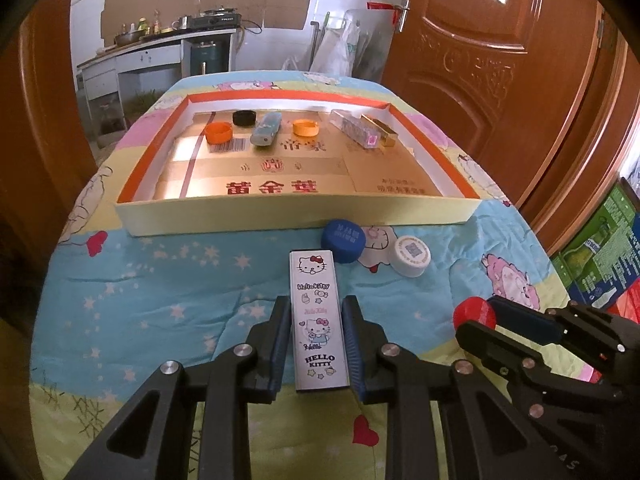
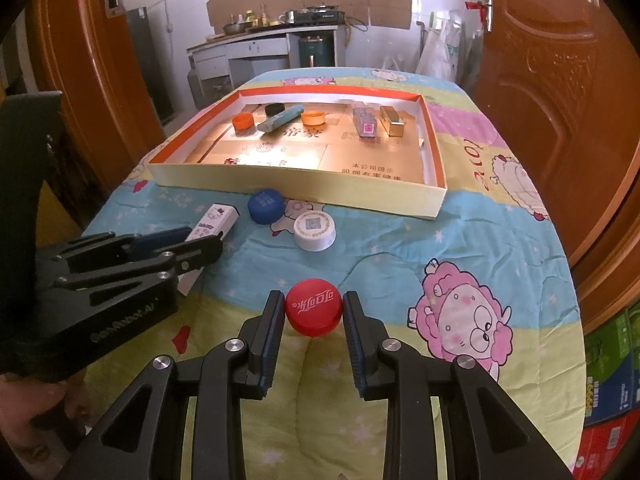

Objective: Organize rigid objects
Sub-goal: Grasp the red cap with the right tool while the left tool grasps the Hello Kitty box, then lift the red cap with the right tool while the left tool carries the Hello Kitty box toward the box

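My left gripper [image 1: 317,304] is shut on a long white Hello Kitty box [image 1: 318,320], which lies flat on the quilt with my pads against its two long sides. My right gripper [image 2: 313,300] is shut on a red bottle cap [image 2: 314,312] resting on the quilt. A blue cap [image 1: 343,240] and a white cap [image 1: 411,255] lie loose just ahead of the box. Behind them a shallow cardboard tray [image 1: 296,216] holds two orange caps [image 1: 219,133], a black cap [image 1: 244,118], a blue-grey tube [image 1: 266,130], a clear box [image 1: 356,128] and a gold box [image 1: 380,130].
A cartoon-print quilt [image 2: 440,240] covers the table. Brown wooden doors [image 1: 480,60] stand on both sides, and stacked coloured cartons [image 2: 612,380] sit at the lower right. A kitchen counter [image 1: 160,44] lies beyond the table. A hand [image 2: 28,412] holds the left gripper's handle.
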`<state>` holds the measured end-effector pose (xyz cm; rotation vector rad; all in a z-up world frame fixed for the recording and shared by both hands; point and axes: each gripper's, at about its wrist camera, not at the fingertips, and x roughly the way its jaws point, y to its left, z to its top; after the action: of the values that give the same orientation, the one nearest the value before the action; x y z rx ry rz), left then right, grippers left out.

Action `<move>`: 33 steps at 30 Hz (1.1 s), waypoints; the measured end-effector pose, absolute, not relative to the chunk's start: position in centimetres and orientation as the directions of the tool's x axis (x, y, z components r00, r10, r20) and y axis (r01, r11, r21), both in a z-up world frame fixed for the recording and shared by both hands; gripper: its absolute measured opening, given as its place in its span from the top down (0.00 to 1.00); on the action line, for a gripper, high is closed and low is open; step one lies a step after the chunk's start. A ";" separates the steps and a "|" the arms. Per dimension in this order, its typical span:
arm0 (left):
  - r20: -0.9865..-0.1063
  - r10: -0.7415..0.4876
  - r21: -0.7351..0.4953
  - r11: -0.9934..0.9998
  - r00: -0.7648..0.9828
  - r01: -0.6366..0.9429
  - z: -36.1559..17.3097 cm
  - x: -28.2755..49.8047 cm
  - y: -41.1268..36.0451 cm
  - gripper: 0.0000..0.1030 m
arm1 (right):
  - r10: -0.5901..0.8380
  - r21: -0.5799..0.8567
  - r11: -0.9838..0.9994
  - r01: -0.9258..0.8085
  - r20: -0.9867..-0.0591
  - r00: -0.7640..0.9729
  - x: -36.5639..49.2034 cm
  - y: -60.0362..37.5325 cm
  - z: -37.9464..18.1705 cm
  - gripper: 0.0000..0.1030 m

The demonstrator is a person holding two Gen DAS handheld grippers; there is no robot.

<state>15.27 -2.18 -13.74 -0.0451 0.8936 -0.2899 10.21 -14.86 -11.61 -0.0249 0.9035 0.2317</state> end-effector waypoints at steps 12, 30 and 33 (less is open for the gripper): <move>-0.729 -0.267 -0.160 0.962 0.630 0.222 -11.5 14.9 -1.1 0.74 | 0.198 0.075 0.973 -0.219 -0.760 0.619 10.4 -14.6 -10.1 0.70; -0.685 -0.275 -0.173 0.961 0.674 0.216 -8.6 15.3 0.2 0.74 | 0.201 0.070 0.974 -0.217 -0.714 0.671 11.5 -15.0 -7.0 0.70; -0.682 -0.279 -0.175 0.960 0.676 0.220 -8.2 15.5 0.2 0.74 | 0.201 0.074 0.974 -0.212 -0.708 0.677 11.7 -15.1 -6.7 0.70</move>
<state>15.47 0.16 -8.24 -0.0810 0.7792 -0.2809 11.72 -15.08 -6.69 -0.0150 0.7937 0.2324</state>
